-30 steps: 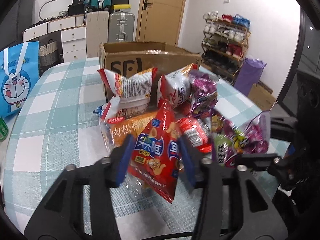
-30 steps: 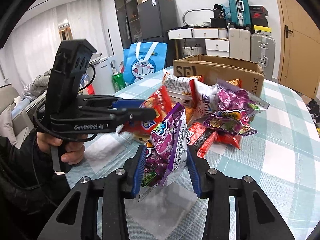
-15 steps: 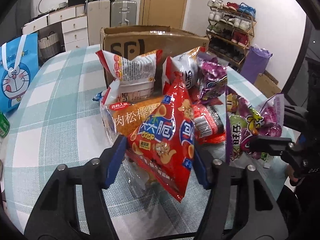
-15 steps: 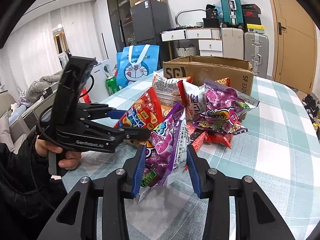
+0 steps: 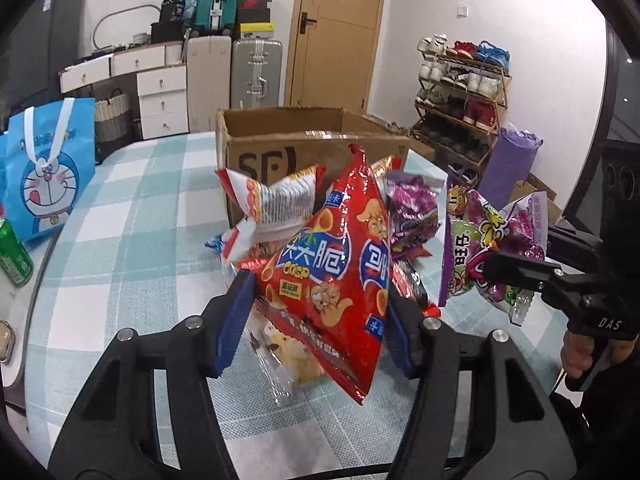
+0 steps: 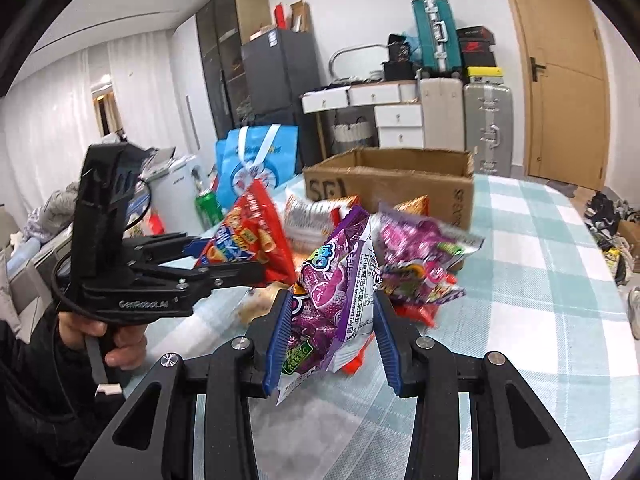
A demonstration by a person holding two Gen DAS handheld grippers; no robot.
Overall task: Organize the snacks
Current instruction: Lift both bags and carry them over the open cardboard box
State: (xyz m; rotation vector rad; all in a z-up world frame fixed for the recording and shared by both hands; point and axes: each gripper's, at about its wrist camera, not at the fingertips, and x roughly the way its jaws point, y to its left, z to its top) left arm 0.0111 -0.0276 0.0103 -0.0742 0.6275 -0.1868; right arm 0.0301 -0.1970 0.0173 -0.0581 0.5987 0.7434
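My left gripper (image 5: 320, 320) is shut on a red crisp bag (image 5: 332, 268) and holds it above the table; the bag also shows in the right wrist view (image 6: 252, 240). My right gripper (image 6: 330, 344) is shut on a purple candy bag (image 6: 332, 296), also lifted; that bag shows in the left wrist view (image 5: 488, 240). A pile of snack bags (image 5: 280, 204) lies on the checked tablecloth in front of an open cardboard box (image 5: 304, 140), which also shows in the right wrist view (image 6: 400, 184).
A blue Doraemon bag (image 5: 48, 168) and a green can (image 5: 14, 256) stand at the table's left edge. A clear-wrapped pastry (image 5: 288, 356) lies under the red bag. Suitcases, drawers and a shoe rack (image 5: 460, 92) stand beyond the table.
Both grippers have risen with their bags, lifting them clear of the pile. The red crisp bag now hangs higher and the view tilts up toward the box.
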